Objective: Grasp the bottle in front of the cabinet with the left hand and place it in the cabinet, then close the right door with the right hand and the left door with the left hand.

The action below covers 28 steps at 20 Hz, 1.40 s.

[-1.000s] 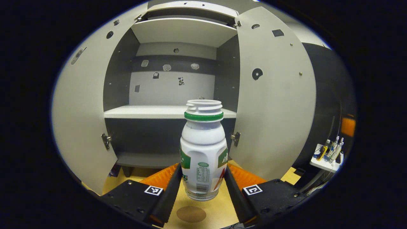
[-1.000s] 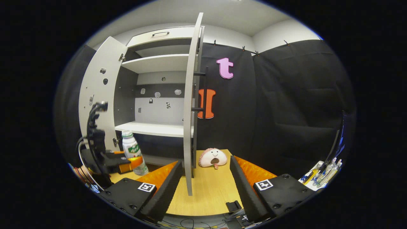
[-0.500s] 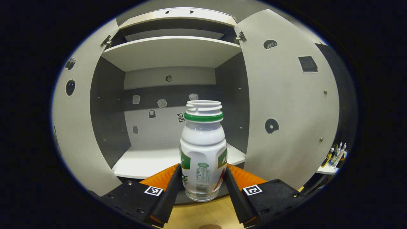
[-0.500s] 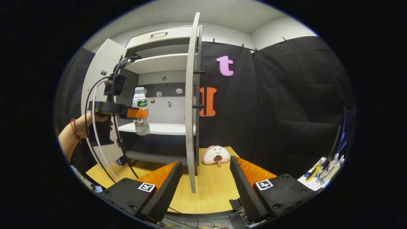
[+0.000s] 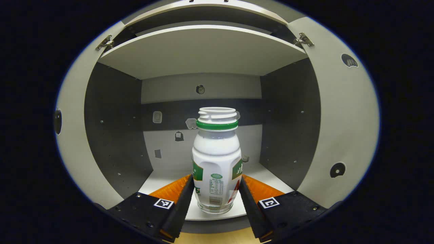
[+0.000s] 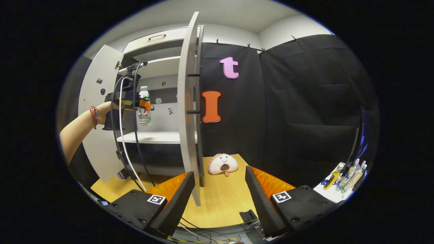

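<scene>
A white bottle (image 5: 217, 162) with a green neck ring and no cap stands upright between my left gripper's (image 5: 216, 196) fingers, both pressing its sides. It hangs just above the front of the cabinet's middle shelf (image 5: 169, 176), inside the opening. In the right gripper view the same bottle (image 6: 143, 105) is held by the left gripper (image 6: 144, 105) in a person's hand (image 6: 110, 112), above the shelf (image 6: 152, 136). Both cabinet doors stand open: the left door (image 6: 98, 112) and the right door (image 6: 186, 112), seen edge-on. My right gripper (image 6: 220, 189) is open over the wooden table (image 6: 220, 203).
A pink plush toy (image 6: 222, 164) lies on the table beside the right door's foot. A small white stand with several pens and bottles (image 6: 344, 176) sits at the far right. Cables (image 6: 132, 159) hang from the left gripper. An upper shelf (image 5: 200, 51) spans the cabinet overhead.
My left gripper has lifted the bottle from table height up and forward into the cabinet opening above the middle shelf. My right gripper has shifted slightly, still open.
</scene>
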Tool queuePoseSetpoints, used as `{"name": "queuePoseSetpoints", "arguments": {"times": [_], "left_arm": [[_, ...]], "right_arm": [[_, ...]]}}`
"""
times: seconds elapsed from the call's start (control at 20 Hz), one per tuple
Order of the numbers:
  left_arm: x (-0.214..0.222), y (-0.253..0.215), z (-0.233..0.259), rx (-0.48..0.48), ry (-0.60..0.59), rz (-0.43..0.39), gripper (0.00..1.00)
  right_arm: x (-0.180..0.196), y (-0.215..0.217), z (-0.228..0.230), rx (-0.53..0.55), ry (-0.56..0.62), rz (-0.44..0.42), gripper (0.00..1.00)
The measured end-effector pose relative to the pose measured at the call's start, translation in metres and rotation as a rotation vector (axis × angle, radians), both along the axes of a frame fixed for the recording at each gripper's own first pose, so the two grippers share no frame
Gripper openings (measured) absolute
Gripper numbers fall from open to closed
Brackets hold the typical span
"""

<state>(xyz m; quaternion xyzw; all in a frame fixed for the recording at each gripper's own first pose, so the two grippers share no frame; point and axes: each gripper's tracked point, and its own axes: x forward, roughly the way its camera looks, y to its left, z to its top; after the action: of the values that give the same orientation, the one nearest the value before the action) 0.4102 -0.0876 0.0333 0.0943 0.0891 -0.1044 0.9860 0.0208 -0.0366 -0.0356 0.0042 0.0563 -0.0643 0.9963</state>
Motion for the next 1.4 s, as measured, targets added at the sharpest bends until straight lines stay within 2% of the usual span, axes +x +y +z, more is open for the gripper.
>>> {"name": "queuePoseSetpoints", "arguments": {"times": [0.15, 0.45, 0.75, 1.15, 1.2, 1.25, 1.4], "left_arm": [[0.019, 0.001, -0.015, 0.036, 0.032, 0.032, 0.76], [0.036, -0.001, -0.056, -0.028, 0.138, 0.056, 0.77], [0.041, -0.001, -0.079, -0.035, 0.195, 0.075, 0.78], [0.039, 0.008, -0.090, -0.043, 0.220, 0.113, 0.78], [0.037, 0.009, -0.091, -0.047, 0.220, 0.116, 0.78], [0.035, 0.010, -0.091, -0.048, 0.222, 0.120, 0.78], [0.027, 0.013, -0.082, -0.048, 0.201, 0.127, 0.86]], "right_arm": [[0.004, -0.009, -0.001, 0.016, 0.006, -0.022, 0.98], [0.009, -0.021, -0.002, 0.020, 0.012, -0.052, 0.98], [0.013, -0.025, -0.004, 0.027, 0.020, -0.063, 0.98], [0.011, -0.024, -0.002, 0.013, 0.010, -0.057, 0.98], [0.010, -0.023, -0.003, 0.017, 0.012, -0.056, 0.94], [0.010, -0.024, -0.004, 0.022, 0.013, -0.054, 0.94], [0.009, -0.026, -0.004, 0.025, 0.013, -0.057, 0.98]]}}
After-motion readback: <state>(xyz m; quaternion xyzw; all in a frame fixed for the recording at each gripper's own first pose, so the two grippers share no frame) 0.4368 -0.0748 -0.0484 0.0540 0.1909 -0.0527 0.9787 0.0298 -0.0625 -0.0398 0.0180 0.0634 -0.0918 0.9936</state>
